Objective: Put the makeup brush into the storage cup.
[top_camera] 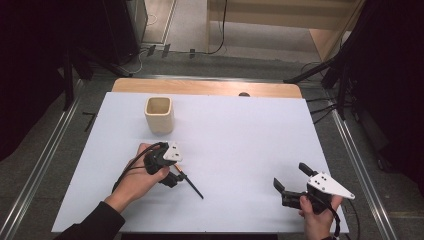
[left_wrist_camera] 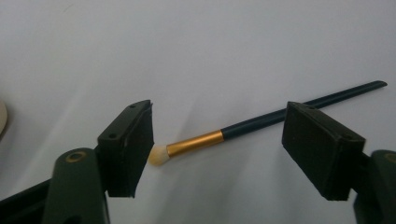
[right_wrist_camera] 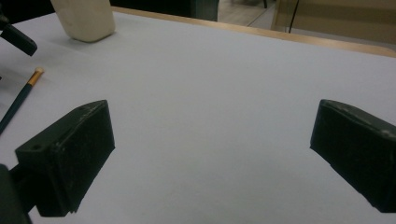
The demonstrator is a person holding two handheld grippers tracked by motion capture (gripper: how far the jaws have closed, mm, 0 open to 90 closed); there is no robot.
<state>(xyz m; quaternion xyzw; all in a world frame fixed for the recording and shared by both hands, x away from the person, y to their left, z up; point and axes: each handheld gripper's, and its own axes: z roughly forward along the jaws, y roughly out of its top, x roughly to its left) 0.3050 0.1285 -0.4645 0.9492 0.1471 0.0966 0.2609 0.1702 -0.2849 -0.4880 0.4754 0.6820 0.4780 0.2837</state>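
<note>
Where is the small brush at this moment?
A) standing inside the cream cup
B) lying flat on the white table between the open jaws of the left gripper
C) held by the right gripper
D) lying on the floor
B: the brush lies flat on the white table, with the left gripper open around it and its pads not touching it.

My left tongs [top_camera: 176, 176], held in my left hand [top_camera: 137, 177], point down at the surface, jaws parted with nothing pressed between the pads. My right tongs [top_camera: 290, 180], held in my right hand [top_camera: 316, 211], sit low and point toward the left tongs, jaws spread wide.
</note>
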